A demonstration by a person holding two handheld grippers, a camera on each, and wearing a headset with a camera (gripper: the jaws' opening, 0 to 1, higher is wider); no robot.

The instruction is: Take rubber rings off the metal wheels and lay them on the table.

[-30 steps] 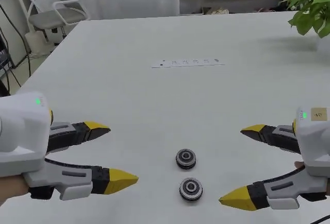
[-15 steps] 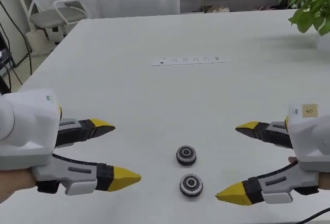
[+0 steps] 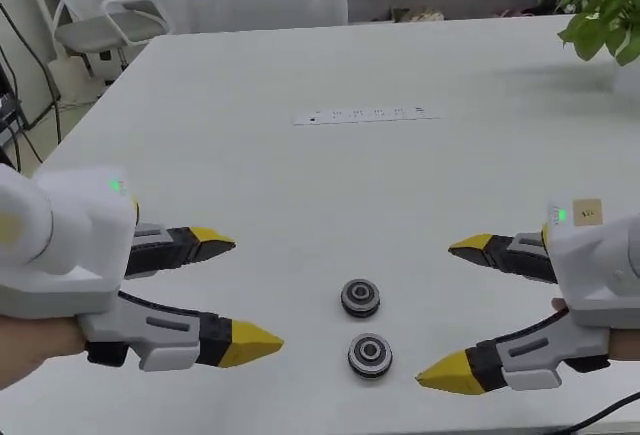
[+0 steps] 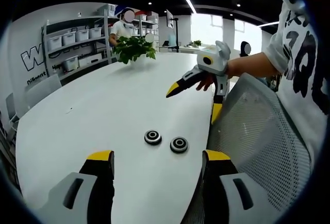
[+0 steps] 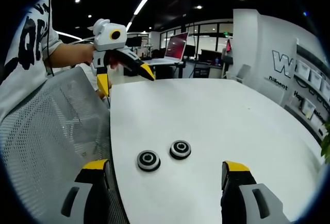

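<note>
Two small metal wheels with black rubber rings lie flat on the white table (image 3: 300, 185), one (image 3: 360, 297) just beyond the other (image 3: 370, 355). My left gripper (image 3: 258, 293) hovers open to their left and my right gripper (image 3: 434, 313) hovers open to their right, both empty with yellow tips aimed inward. In the left gripper view the wheels (image 4: 152, 137) (image 4: 179, 144) sit just ahead of the open gripper (image 4: 159, 157), with the right gripper (image 4: 192, 108) beyond. The right gripper view has the wheels (image 5: 180, 149) (image 5: 148, 160) ahead of its open gripper (image 5: 165, 166), the left gripper (image 5: 127, 86) opposite.
A flat white socket strip (image 3: 365, 116) lies further back on the table. A green plant (image 3: 605, 15) stands at the far right corner. An office chair (image 3: 100, 15) is beyond the far left edge. A mesh chair back (image 4: 258, 131) is at the near edge.
Both grippers have drifted a little inward toward the wheels, jaws still wide apart. The wheels have not moved.
</note>
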